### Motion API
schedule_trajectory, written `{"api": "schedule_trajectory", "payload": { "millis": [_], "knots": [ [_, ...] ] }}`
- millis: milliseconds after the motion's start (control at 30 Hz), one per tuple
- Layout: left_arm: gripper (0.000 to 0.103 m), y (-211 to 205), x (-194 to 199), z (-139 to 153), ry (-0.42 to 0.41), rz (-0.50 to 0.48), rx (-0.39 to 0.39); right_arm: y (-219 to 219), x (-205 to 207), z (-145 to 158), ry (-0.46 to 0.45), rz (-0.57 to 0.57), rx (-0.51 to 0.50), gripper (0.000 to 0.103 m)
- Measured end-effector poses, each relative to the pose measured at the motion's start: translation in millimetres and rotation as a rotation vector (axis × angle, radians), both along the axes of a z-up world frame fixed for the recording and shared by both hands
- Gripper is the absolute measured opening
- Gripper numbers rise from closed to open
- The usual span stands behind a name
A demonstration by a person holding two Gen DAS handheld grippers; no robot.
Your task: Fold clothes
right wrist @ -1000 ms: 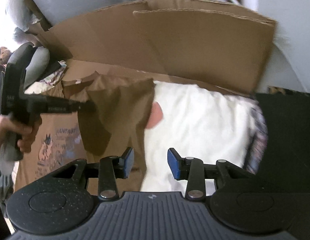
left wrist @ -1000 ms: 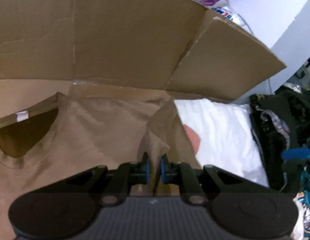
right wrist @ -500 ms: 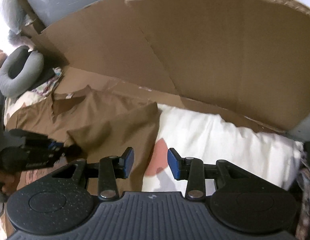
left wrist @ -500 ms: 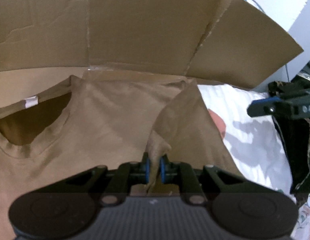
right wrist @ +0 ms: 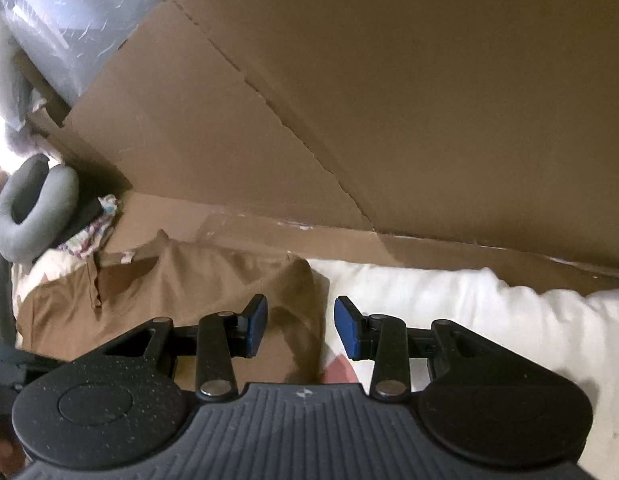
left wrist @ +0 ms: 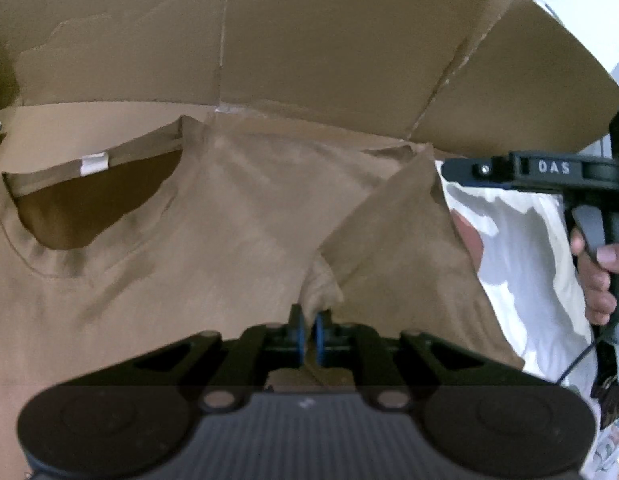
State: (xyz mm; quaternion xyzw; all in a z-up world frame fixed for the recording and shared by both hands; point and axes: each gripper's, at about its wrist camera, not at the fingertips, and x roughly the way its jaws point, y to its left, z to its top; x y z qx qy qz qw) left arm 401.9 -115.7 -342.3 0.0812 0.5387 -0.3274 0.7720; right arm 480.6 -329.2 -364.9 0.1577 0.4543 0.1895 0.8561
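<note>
The brown T-shirt (left wrist: 237,240) lies spread on a flat cardboard sheet (left wrist: 89,120), and it fills the left and middle of the left wrist view. Its neck opening with a white label (left wrist: 94,163) is at the upper left of the frame, so the collar points toward the standing cardboard wall (left wrist: 309,32). The long axis seems to run from the collar down to the lower edge of the frame.

I judge the folding to be at its beginning: only one sleeve (left wrist: 397,248) is lifted and turned inward over the chest, and the body is not yet folded.

The left tool (left wrist: 308,330) is nearly closed and pinches the sleeve cloth. The right tool (right wrist: 300,326) stands half open and holds nothing; below it is the shirt's edge beside a white pillow (right wrist: 469,312).
</note>
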Motion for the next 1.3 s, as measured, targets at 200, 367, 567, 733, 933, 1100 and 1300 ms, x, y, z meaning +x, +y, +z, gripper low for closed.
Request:
{"api": "schedule_trajectory", "payload": {
  "millis": [200,367,567,733,933,1100,1300],
  "knots": [
    [0.005,-3.4,-0.3,-3.0,0.015,0.012,0.017,15.9,5.3,-10.0,0.012,0.045,-0.039,0.044],
    [0.004,-2.2,-4.2,1.3,0.025,-0.004,0.028,21.0,12.6,-13.3,0.006,0.03,-0.051,0.043],
    [0.004,1.3,-9.1,9.4,0.03,-0.015,0.009,24.4,30.3,-18.9,0.058,0.022,-0.032,0.017],
    [0.004,0.6,-14.1,9.4,0.029,-0.045,0.005,29.2,31.3,-26.9,0.078,0.04,-0.055,0.026],
    [0.004,-3.5,-13.5,8.5,0.03,-0.041,0.003,34.6,32.3,-28.0,0.062,0.038,-0.082,0.031],
    [0.004,-3.3,-15.4,8.8,0.032,-0.054,-0.002,37.8,34.5,-26.6,0.058,0.04,-0.102,0.013],
    [0.003,2.2,-6.7,6.4,0.008,-0.011,-0.01,40.3,31.5,-18.2,-0.008,0.08,-0.169,0.006]
  ]
}}
